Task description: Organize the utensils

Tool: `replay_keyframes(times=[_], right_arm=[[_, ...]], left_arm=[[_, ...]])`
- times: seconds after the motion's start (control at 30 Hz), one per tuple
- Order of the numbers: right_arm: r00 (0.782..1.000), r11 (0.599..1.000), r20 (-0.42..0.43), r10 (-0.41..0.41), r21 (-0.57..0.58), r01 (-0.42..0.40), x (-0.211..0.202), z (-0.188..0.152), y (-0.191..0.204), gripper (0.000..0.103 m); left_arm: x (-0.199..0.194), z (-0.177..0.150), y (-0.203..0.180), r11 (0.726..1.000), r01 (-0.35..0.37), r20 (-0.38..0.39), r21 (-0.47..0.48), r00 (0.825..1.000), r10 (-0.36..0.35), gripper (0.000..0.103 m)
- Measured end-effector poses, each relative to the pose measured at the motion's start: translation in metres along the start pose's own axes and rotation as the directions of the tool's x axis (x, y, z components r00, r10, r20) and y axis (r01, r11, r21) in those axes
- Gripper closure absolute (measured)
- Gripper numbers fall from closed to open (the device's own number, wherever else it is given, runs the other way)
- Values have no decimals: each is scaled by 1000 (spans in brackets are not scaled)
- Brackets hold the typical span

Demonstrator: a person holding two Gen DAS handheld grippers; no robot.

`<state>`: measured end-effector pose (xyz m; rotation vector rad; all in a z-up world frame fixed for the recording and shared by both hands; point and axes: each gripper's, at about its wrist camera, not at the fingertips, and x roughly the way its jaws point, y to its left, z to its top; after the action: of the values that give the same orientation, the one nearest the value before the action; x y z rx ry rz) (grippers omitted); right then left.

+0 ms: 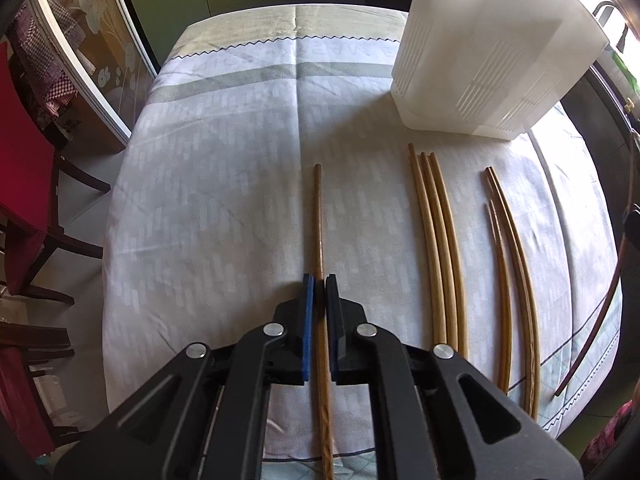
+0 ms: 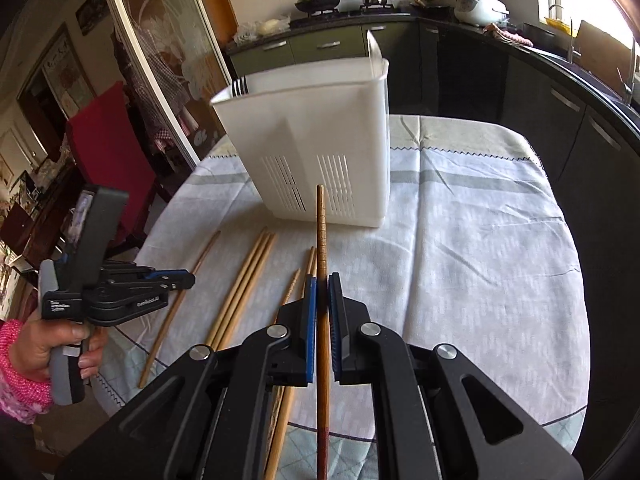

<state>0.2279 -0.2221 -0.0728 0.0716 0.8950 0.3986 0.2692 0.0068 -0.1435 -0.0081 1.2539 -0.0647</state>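
standing upright on the tablecloth (image 2: 460,240), white utensil holder (image 2: 320,140) shows fork tines (image 2: 239,86).

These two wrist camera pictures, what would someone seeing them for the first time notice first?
Probably the tall white plastic holder standing at the far side of the cloth-covered table, with wooden chopsticks laid in rows in front of it. Next, the two black grippers: the right gripper is shut on a dark chopstick pointing toward the holder, and the left gripper is shut on a single chopstick lying apart from the rows.
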Motion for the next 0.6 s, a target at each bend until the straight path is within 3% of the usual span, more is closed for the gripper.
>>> replay_keyframes(times=[0.17, 0.27, 0.37, 0.47, 0.53, 0.6], right_arm=[[993, 1000, 120, 0, 18, -2, -38, -6, -8, 96], [984, 999, 180, -9, 32, 3, -58, -11, -13, 96], [974, 999, 227, -24, 35, 17, -74, -19, -15, 96], [964, 999, 262, -39, 31, 32, -87, -29, -14, 96], [961, 999, 272, -49, 23, 44, -91, -33, -14, 96], [959, 999, 278, -54, 17, 51, -96, -37, -14, 96]], left_arm=[[-27, -3, 6, 999, 28, 100, -24, 995, -26, 97], [-57, -8, 8, 998, 55, 194, -34, 980, -48, 97], [-89, -15, 9, 997, 74, 295, -35, 954, -60, 97], [-120, -26, 5, 995, 91, 392, -27, 917, -73, 97], [-136, -34, 3, 996, 86, 449, -12, 891, -71, 97], [-146, -41, -2, 998, 69, 480, 6, 875, -63, 97]])
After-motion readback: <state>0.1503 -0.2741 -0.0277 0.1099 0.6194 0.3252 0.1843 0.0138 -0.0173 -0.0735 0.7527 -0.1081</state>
